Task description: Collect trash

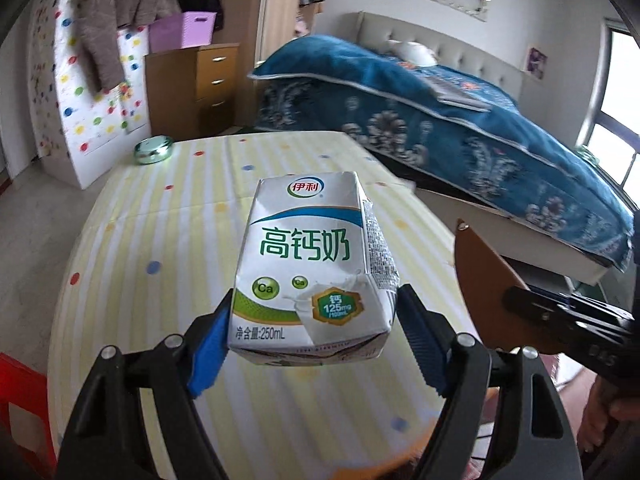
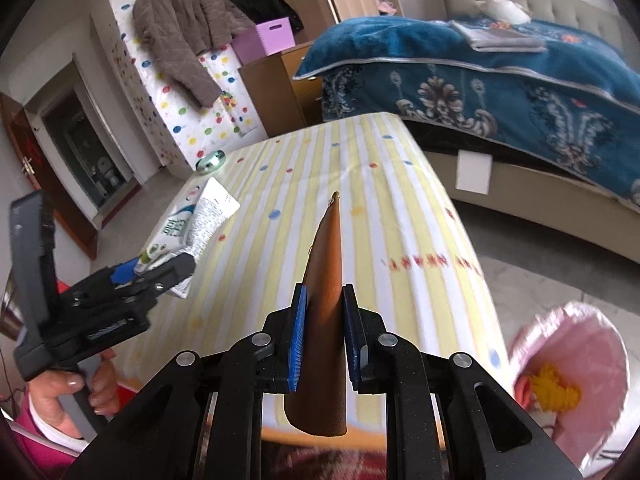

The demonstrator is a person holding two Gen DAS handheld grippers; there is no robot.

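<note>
My left gripper [image 1: 314,322] is shut on a white and green milk carton [image 1: 310,264] and holds it above the striped yellow tablecloth [image 1: 160,240]. The carton and left gripper also show at the left of the right wrist view [image 2: 192,220]. My right gripper [image 2: 324,312] is shut on a flat brown leather piece [image 2: 326,312] that stands on edge and points forward over the table. The brown piece also shows at the right of the left wrist view [image 1: 482,280].
A round green metal tin [image 1: 154,149] sits at the table's far left corner. A bed with a blue cover [image 1: 440,112] runs along the right. A wooden drawer cabinet [image 1: 196,88] stands behind the table. A pink object [image 2: 572,376] is at lower right.
</note>
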